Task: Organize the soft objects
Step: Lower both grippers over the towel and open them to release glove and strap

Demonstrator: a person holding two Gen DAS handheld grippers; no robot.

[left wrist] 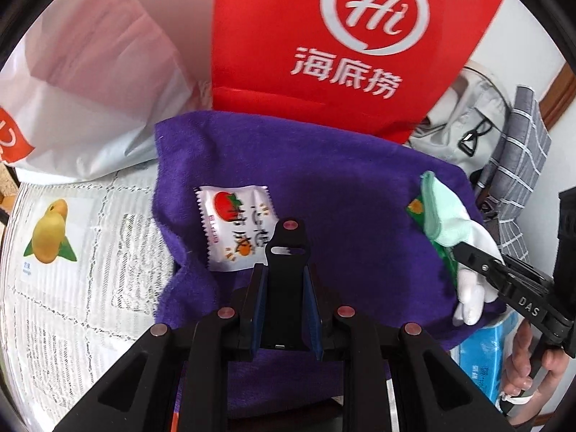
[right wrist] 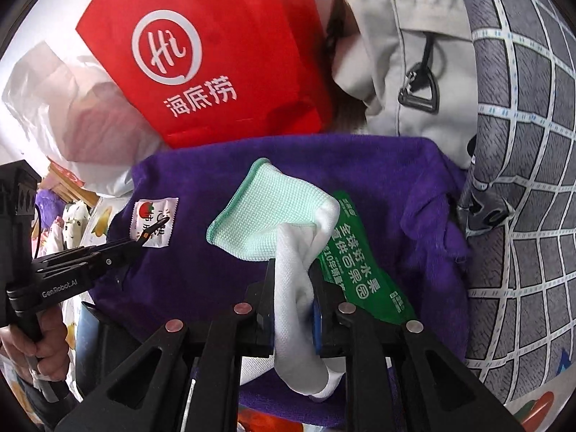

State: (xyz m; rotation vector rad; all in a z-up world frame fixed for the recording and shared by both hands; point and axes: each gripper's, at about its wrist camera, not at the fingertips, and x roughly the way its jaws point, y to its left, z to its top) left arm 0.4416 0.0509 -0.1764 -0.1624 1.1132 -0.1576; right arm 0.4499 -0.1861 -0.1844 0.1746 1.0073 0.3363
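Observation:
A purple towel point(left wrist: 324, 165) point(right wrist: 201, 270) lies spread out, with a white tomato-print packet point(left wrist: 234, 226) point(right wrist: 153, 212) and a green packet point(right wrist: 352, 262) on it. My right gripper point(right wrist: 293, 266) point(left wrist: 457, 252) is shut on a white and mint-green cloth point(right wrist: 273, 212) point(left wrist: 446, 216), which drapes over the green packet. My left gripper point(left wrist: 284, 270) point(right wrist: 151, 234) hovers just by the tomato packet. Its blue pads are closed against a flat black slotted piece point(left wrist: 288, 244).
A red paper bag point(left wrist: 288, 36) point(right wrist: 216, 72) stands behind the towel, beside a white plastic bag point(left wrist: 90, 90). A grey backpack point(right wrist: 406, 54) and a checked grey cloth point(right wrist: 522, 180) crowd the right. A blue tissue pack point(left wrist: 486, 352) and a mango card point(left wrist: 50, 230) lie nearby.

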